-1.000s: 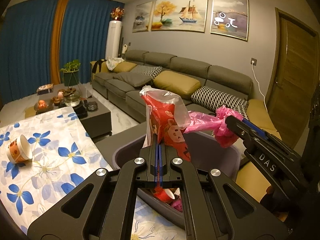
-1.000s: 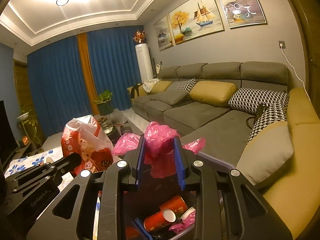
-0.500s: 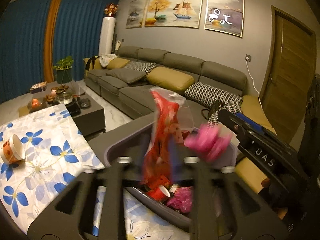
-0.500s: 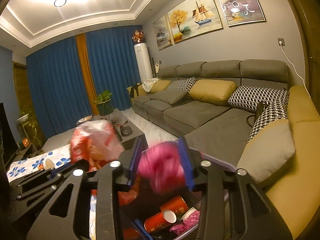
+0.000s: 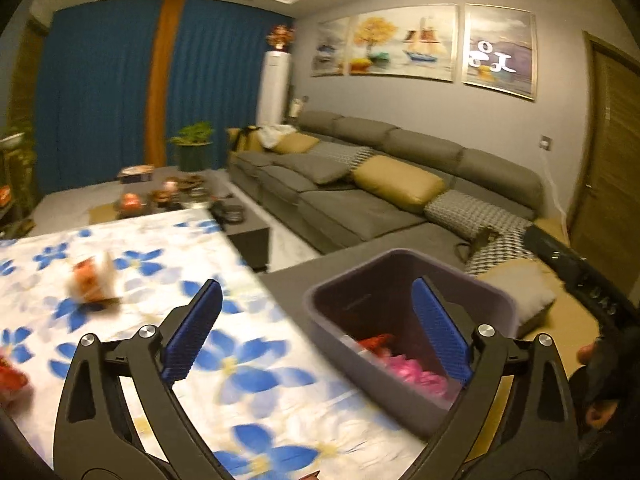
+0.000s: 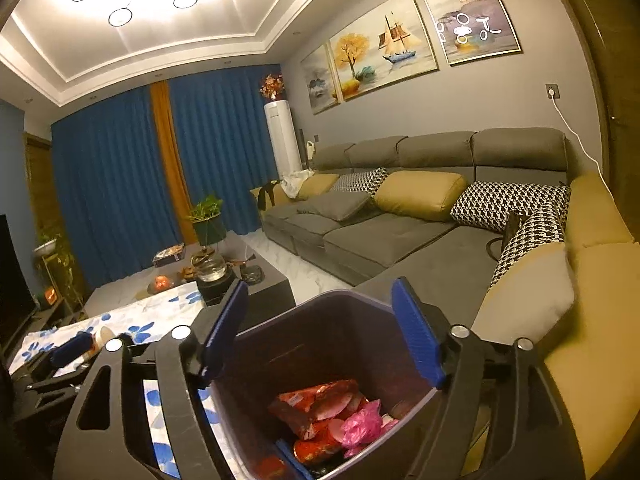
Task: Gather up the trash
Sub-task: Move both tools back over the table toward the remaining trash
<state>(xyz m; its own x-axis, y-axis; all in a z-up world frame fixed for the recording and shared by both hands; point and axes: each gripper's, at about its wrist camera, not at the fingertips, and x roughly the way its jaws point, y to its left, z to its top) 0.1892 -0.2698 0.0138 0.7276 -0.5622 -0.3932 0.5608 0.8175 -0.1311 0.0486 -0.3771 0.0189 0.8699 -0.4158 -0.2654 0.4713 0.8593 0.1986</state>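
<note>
Both grippers were spread wide and empty. Left gripper [image 5: 316, 332] hung over the table edge, its jaws apart with nothing between them, the right-hand pad overlapping the bin in that view. Right gripper [image 6: 320, 336] sat directly above the bin [image 6: 340, 308], jaws apart, nothing clamped.

Trash already in the bin: a red snack bag [image 6: 320, 400] on top of the pile, a crumpled pink plastic bag [image 6: 362, 424] at its 4 o'clock, red paper cups [image 6: 316, 446] below at 6 o'clock. From the left wrist the same pile showed as a pink bag [image 5: 412, 372] and a red scrap in the bin's [image 5: 472, 292] lower part.

Still out on the floral tablecloth [image 5: 240, 364]: a tipped paper cup [image 5: 94, 282] at about 10 o'clock from the left gripper, blurred by motion, well apart from the bin. A red item [image 5: 10, 378] was cut off at the frame's left edge, 9 o'clock; could not tell what it was.

Judgement: task mostly through, with several pieces binned and at least the cup plus maybe the red thing left. Likely next step was reaching the left gripper to the cup; it lay on its side and looked light, so it could roll or crush.
</note>
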